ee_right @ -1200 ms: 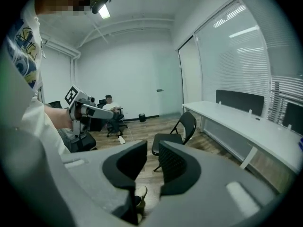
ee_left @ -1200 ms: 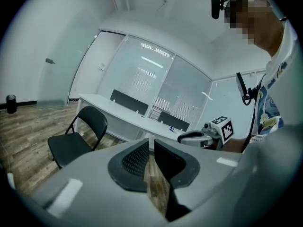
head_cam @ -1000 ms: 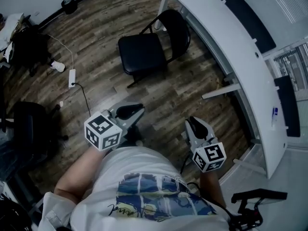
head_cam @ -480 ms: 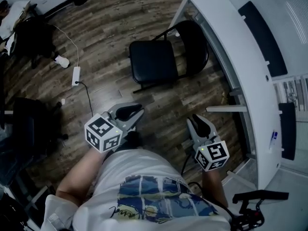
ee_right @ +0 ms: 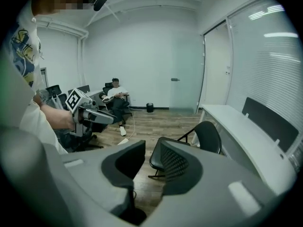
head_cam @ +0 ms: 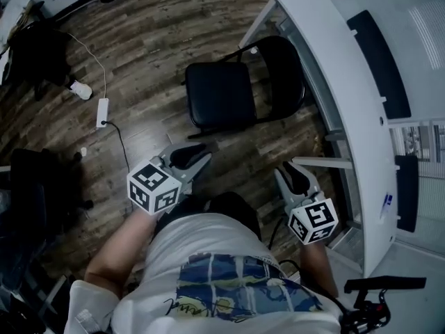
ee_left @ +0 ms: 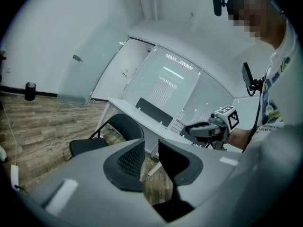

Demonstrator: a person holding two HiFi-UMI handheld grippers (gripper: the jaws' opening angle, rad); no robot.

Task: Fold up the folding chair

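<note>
Floor (head_cam: 153, 61): wood planks; white desk (head_cam: 334, 68) at 2 o'clock.
Folding chair (head_cam: 219, 92): unfolded at 12 o'clock, untouched.
Left gripper (head_cam: 201, 158): jaws slightly parted, just been opening, empty.
Right gripper (head_cam: 292, 169): likewise, probably readying for the chair frame.

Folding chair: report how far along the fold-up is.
Done: nothing yet. The folding chair stands fully open beside the white desk, with its seat flat. In hand: the left gripper and right gripper point toward the chair but are short of it. Their jaws have just been opening, and nothing is between them. Left: reach the chair, take hold of it and fold the seat against the back.
</note>
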